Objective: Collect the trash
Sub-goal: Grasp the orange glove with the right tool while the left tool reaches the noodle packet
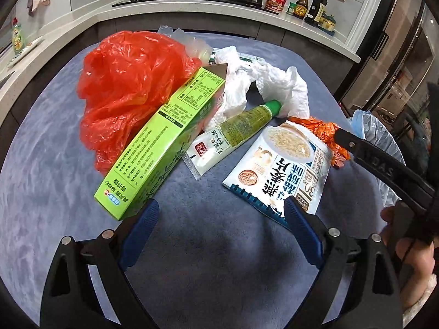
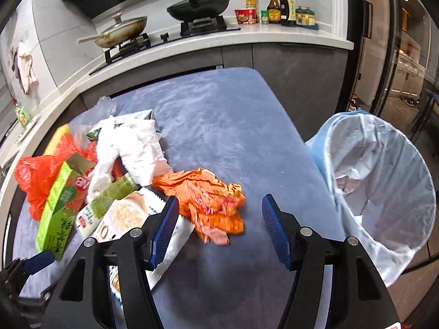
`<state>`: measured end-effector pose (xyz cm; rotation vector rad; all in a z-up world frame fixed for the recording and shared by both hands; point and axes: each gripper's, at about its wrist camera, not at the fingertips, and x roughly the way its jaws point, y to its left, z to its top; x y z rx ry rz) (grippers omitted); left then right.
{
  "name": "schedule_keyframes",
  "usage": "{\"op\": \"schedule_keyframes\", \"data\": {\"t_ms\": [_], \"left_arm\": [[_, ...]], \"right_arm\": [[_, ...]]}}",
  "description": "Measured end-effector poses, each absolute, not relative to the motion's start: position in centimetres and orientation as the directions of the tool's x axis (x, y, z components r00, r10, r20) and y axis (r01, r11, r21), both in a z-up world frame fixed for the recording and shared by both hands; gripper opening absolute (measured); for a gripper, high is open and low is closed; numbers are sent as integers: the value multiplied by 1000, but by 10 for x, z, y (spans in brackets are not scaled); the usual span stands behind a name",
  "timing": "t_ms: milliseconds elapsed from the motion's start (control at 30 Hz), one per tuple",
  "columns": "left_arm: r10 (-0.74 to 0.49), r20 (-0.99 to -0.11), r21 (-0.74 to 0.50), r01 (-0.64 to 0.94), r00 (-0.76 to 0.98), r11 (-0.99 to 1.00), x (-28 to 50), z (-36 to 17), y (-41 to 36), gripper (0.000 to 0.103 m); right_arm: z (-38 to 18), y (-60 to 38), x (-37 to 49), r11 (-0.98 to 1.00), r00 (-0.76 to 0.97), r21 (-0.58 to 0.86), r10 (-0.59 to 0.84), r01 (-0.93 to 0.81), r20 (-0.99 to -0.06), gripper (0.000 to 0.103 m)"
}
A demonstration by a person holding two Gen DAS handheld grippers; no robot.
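Both empty: left claw (image 1: 221,213) gaping, right claw (image 2: 220,205) parted over the worktop (image 2: 219,115); just ahead, crumpled orange wrapper (image 2: 208,200), likely light, soft, slippery, best pinched at its bunched middle; beyond, lined bin (image 2: 384,181).

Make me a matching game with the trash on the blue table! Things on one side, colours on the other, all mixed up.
Things:
1. plastic bag
2. long box
3. crumpled paper towel
4. crinkled wrapper

Colours:
A. white
B. orange
C. red
D. light green

Pairs: 1-C, 2-D, 3-A, 4-B
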<state>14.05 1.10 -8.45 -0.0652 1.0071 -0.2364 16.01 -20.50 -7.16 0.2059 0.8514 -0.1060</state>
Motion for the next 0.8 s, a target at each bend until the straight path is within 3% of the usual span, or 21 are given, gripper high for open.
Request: {"op": "schedule_keyframes", "data": {"t_ms": [100,133,167,367,800], "left_arm": [[-230,-831,-160,177,507,971,142,-86,8,88],[-234,-831,-163,181,505,970,142,-86,6,88],[-236,-832,-163,185,503,969,142,-87,5,88],[-263,-843,-185,206,469,961,148,-99,-9,89],[-241,-827,-148,216,508,965,157,-113,-30,88]], "right_arm": [[-81,-205,170,975,641,153,12,165,-767,61],[-82,-206,171,974,641,162,23,158,-768,56],[-83,-205,171,974,645,173,38,147,-763,45],[-77,-205,158,981,651,158,46,115,-757,26],[-57,-239,107,964,679,198,27,175,-733,25]]}}
